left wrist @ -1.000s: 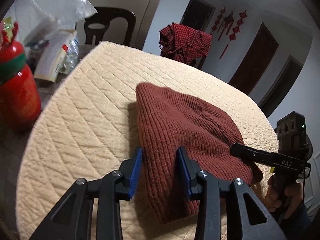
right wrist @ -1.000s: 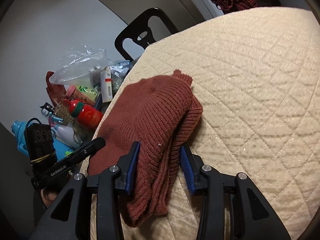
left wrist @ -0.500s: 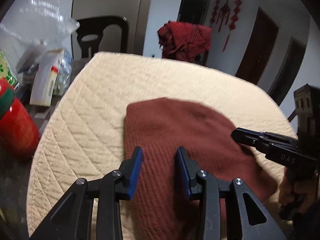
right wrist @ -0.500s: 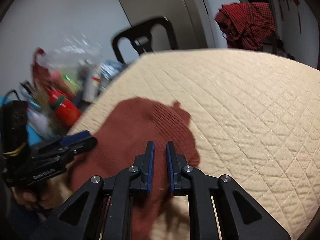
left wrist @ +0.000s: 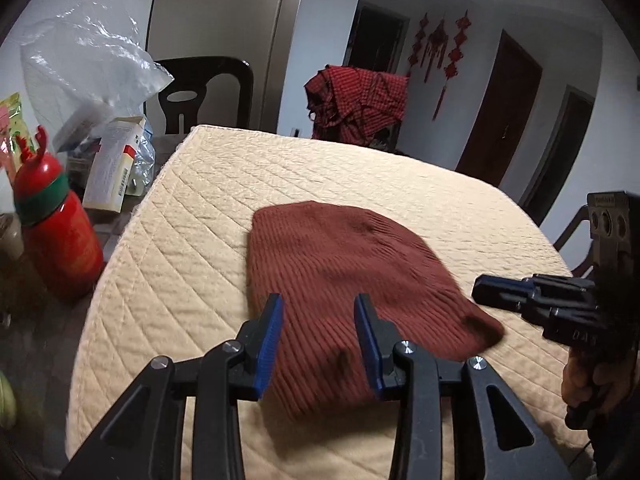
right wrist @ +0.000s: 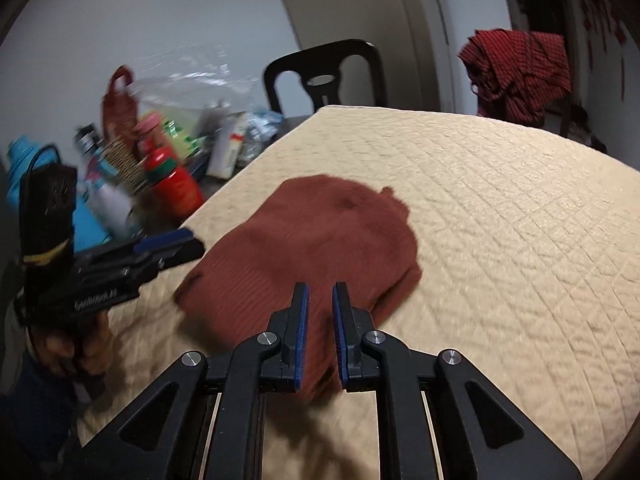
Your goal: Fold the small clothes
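A rust-brown ribbed knit garment (left wrist: 344, 280) lies folded flat on the beige quilted table pad (left wrist: 192, 248); it also shows in the right wrist view (right wrist: 320, 236). My left gripper (left wrist: 318, 340) is open and empty, hovering above the garment's near edge. My right gripper (right wrist: 320, 336) has its jaws nearly closed with a narrow gap, holding nothing, above the garment's near edge. Each gripper appears in the other's view: the right gripper (left wrist: 532, 296) at the right, the left gripper (right wrist: 132, 256) at the left.
A red bottle (left wrist: 56, 224), a carton (left wrist: 112, 164) and a clear plastic bag (left wrist: 88, 64) crowd the table left of the pad. A black chair (left wrist: 200, 88) stands behind. A red checked cloth (left wrist: 356, 104) hangs over another chair at the back.
Both grippers have let go of the garment and pulled back and up. The right gripper's jaws have closed from wide to a narrow gap. The garment now lies flat.
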### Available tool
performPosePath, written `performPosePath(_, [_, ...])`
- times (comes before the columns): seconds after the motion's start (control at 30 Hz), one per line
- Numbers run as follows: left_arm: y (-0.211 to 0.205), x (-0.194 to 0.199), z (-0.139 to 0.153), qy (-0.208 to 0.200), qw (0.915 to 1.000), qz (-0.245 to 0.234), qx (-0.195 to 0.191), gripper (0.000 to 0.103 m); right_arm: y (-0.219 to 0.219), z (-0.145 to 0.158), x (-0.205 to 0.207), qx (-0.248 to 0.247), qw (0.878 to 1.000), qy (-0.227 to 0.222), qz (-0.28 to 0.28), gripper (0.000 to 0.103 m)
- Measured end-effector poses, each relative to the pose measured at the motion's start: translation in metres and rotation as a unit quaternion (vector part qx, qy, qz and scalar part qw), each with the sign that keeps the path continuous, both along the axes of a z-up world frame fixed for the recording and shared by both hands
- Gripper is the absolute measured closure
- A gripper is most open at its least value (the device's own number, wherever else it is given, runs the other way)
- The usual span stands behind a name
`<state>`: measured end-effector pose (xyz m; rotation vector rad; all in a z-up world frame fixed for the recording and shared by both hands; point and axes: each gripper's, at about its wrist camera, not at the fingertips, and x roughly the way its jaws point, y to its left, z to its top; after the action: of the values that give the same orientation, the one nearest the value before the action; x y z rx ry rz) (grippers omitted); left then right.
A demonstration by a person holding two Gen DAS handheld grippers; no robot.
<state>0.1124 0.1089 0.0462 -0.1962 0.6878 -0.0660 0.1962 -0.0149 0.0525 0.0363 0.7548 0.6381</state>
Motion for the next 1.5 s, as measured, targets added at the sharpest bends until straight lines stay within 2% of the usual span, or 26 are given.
performPosePath(0.13, [-0.015,-0.005,-0.016,0.020,0.9996,-0.012,0.017,0.064,0.010,-0.011,-0.017,-0.042,0.999,-0.006,0.014,0.091])
performPosePath(0.3, [-0.018,-0.004,-0.025,0.021,0.9994,-0.006,0.028,0.064,0.016,-0.030,-0.009,-0.067,0.998,0.002,0.006,0.091])
performPosePath(0.43, [-0.023,-0.005,-0.029,0.018,0.9987,-0.006,0.048,0.064,0.017,-0.034,-0.008,-0.070,0.998,-0.004,0.003,0.091])
performPosePath(0.63, [-0.021,-0.005,-0.031,0.020,0.9988,0.000,0.045,0.064,0.013,-0.037,-0.006,-0.054,0.999,0.003,-0.001,0.091])
performPosePath(0.8, [-0.021,-0.006,-0.025,0.039,0.9981,0.020,0.042,0.064,0.010,-0.027,-0.014,-0.044,0.999,0.005,-0.007,0.091])
performPosePath(0.97, [-0.021,-0.019,-0.022,0.039,0.9975,0.035,0.047,0.064,0.008,-0.013,-0.034,-0.033,0.999,-0.012,-0.002,0.091])
performPosePath(1.07, [-0.023,-0.022,-0.025,0.042,0.9973,0.034,0.050,0.064,0.012,-0.015,-0.042,-0.042,0.999,-0.012,0.005,0.091])
performPosePath(1.23, [-0.023,-0.021,-0.031,0.055,0.9965,0.038,0.050,0.064,0.016,-0.032,-0.036,-0.061,0.998,0.017,0.008,0.091])
performPosePath(1.4, [-0.026,-0.032,-0.030,0.062,0.9956,0.041,0.056,0.064,0.009,-0.025,-0.049,-0.056,0.998,0.009,0.006,0.090])
performPosePath(1.5, [-0.028,-0.043,-0.033,0.070,0.9947,0.044,0.060,0.064,0.001,-0.027,-0.058,-0.062,0.998,0.015,-0.003,0.081])
